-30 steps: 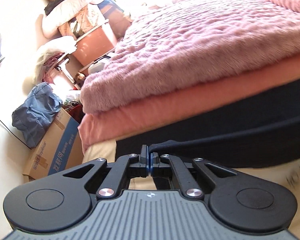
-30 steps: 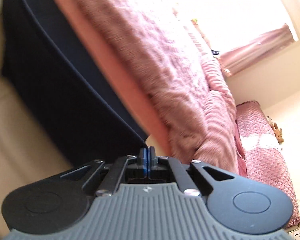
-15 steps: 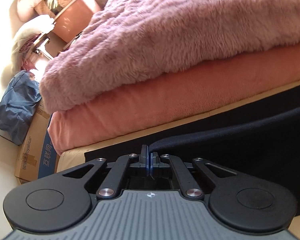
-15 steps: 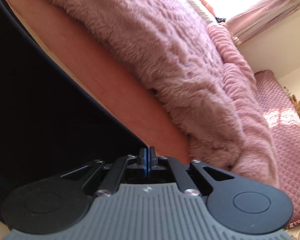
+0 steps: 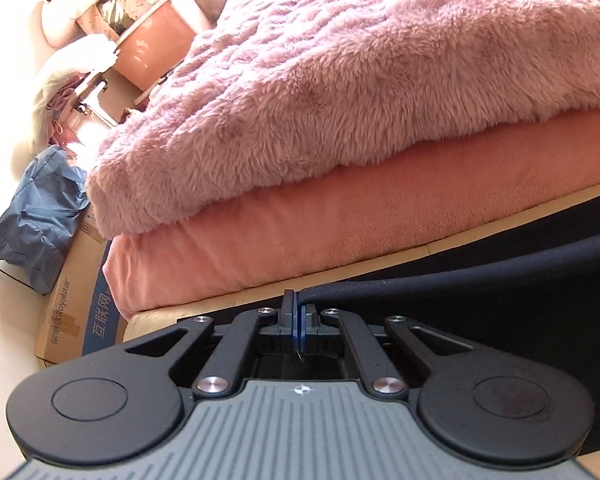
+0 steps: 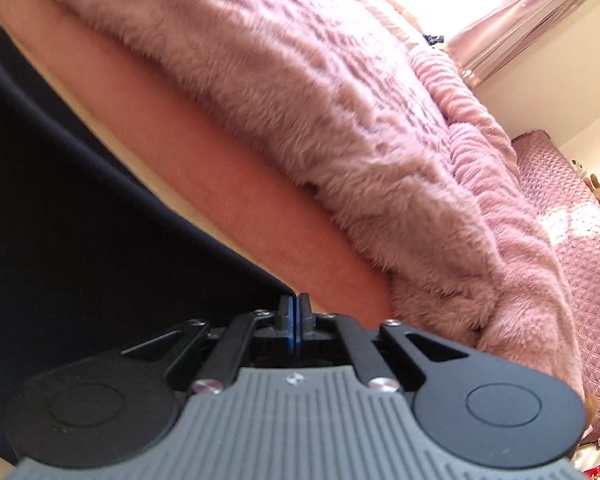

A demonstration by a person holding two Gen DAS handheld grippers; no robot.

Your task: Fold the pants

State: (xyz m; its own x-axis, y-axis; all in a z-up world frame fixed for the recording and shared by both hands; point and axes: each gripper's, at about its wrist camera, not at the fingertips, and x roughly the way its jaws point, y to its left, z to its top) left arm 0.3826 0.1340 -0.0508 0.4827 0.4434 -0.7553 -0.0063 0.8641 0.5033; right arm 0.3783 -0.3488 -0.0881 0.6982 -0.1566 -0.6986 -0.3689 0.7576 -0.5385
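currently, your left gripper (image 5: 299, 312) and right gripper (image 6: 294, 312) are each pinched closed on an edge of the dark pants (image 5: 500, 296), spread just beside the pink fluffy blanket (image 5: 380, 80).

Dark navy pants (image 5: 500, 296), edge lifted, spread on bed
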